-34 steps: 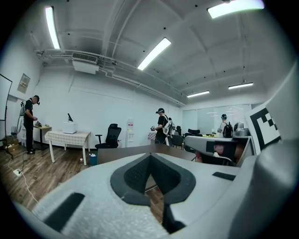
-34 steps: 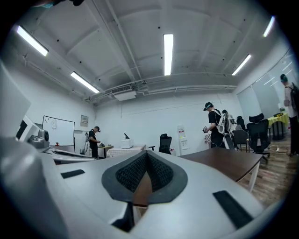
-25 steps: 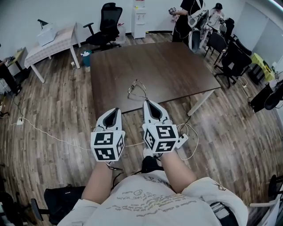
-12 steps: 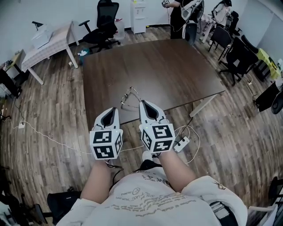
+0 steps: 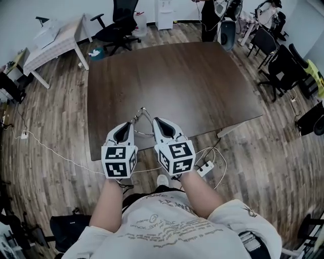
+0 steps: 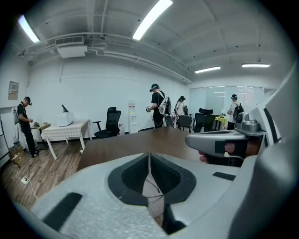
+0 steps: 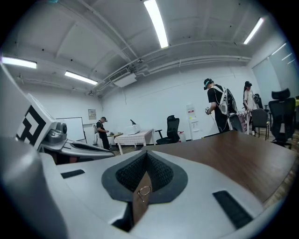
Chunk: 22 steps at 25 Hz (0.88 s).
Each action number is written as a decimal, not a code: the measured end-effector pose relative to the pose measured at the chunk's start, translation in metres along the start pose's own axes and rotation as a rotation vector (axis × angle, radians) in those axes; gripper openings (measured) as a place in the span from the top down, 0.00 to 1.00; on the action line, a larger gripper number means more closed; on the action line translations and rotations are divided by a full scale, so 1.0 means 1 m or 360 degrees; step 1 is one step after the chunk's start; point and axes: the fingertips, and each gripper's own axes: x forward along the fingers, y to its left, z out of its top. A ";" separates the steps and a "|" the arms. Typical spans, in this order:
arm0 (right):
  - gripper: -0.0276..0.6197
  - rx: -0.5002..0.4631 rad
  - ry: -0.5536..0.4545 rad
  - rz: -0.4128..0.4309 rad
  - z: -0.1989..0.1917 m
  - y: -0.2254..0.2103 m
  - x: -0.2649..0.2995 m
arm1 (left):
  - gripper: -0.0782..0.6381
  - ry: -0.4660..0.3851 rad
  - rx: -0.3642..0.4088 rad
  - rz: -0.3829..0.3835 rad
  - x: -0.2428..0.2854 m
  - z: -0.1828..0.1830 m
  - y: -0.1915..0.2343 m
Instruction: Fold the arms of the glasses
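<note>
The thin wire-framed glasses (image 5: 143, 112) hang between my two grippers, just above the near edge of the dark brown table (image 5: 192, 76). My left gripper (image 5: 132, 123) is shut on a thin wire arm of the glasses (image 6: 154, 179), which runs down the seam of its closed jaws. My right gripper (image 5: 154, 120) is shut on the other side, where a small wire loop of the glasses (image 7: 144, 190) shows in the slit between its pads. The grippers sit side by side, close together, pointing forward over the table.
Black office chairs (image 5: 117, 20) and a white side table (image 5: 53, 43) stand beyond the table's far left. More chairs (image 5: 283, 66) are at the right. People stand at the back (image 5: 210, 15). A power strip and cables (image 5: 205, 167) lie on the wooden floor.
Both grippers have moved forward together with the glasses, from in front of the table to over its near edge. The jaws stayed shut.
</note>
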 end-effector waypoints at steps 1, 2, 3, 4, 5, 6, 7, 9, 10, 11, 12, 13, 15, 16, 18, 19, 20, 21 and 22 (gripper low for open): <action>0.94 0.0008 0.0018 0.0018 -0.002 -0.005 0.005 | 0.87 0.0038 0.0004 -0.0016 0.008 -0.003 -0.001; 0.94 0.0015 0.0033 0.0029 -0.004 -0.009 0.010 | 0.87 0.0076 0.0008 -0.0028 0.016 -0.007 -0.001; 0.94 0.0021 0.0045 0.0038 -0.007 -0.012 0.015 | 0.87 0.0111 0.0012 -0.0034 0.022 -0.012 0.002; 0.94 0.0027 0.0058 0.0045 -0.010 -0.013 0.020 | 0.87 0.0138 0.0013 -0.0034 0.028 -0.017 0.005; 0.94 0.0030 0.0073 0.0050 -0.014 -0.014 0.025 | 0.87 0.0156 0.0011 -0.0028 0.032 -0.021 0.008; 0.94 0.0032 0.0090 0.0054 -0.017 -0.016 0.029 | 0.87 0.0169 0.0010 -0.0021 0.036 -0.023 0.011; 0.94 0.0035 0.0106 0.0055 -0.020 -0.019 0.034 | 0.87 0.0180 0.0011 -0.0015 0.040 -0.026 0.014; 0.94 0.0039 0.0135 0.0051 -0.025 -0.024 0.041 | 0.87 0.0209 0.0016 -0.0016 0.048 -0.031 0.018; 0.94 0.0040 0.0147 0.0048 -0.027 -0.026 0.045 | 0.87 0.0227 0.0017 -0.0022 0.053 -0.035 0.020; 0.94 0.0037 0.0158 0.0044 -0.029 -0.028 0.048 | 0.87 0.0246 0.0015 -0.0032 0.057 -0.039 0.023; 0.94 0.0031 0.0169 0.0038 -0.031 -0.029 0.053 | 0.87 0.0264 0.0014 -0.0045 0.063 -0.043 0.026; 0.94 0.0024 0.0179 0.0031 -0.033 -0.029 0.057 | 0.87 0.0280 0.0018 -0.0062 0.068 -0.046 0.029; 0.94 0.0009 0.0194 0.0006 -0.036 -0.031 0.067 | 0.87 0.0309 0.0039 -0.0098 0.079 -0.054 0.036; 0.94 0.0004 0.0205 -0.0013 -0.038 -0.032 0.072 | 0.87 0.0327 0.0050 -0.0116 0.085 -0.058 0.039; 0.94 0.0003 0.0235 -0.0051 -0.042 -0.037 0.080 | 0.87 0.0374 0.0071 -0.0144 0.099 -0.069 0.046; 0.94 0.0005 0.0250 -0.0065 -0.044 -0.040 0.085 | 0.87 0.0400 0.0088 -0.0153 0.107 -0.074 0.049; 0.94 0.0006 0.0267 -0.0075 -0.047 -0.042 0.090 | 0.87 0.0425 0.0109 -0.0160 0.115 -0.078 0.053; 0.94 0.0004 0.0286 -0.0085 -0.051 -0.044 0.094 | 0.87 0.0450 0.0127 -0.0168 0.123 -0.083 0.057; 0.94 0.0003 0.0306 -0.0099 -0.055 -0.046 0.098 | 0.87 0.0472 0.0135 -0.0180 0.131 -0.088 0.060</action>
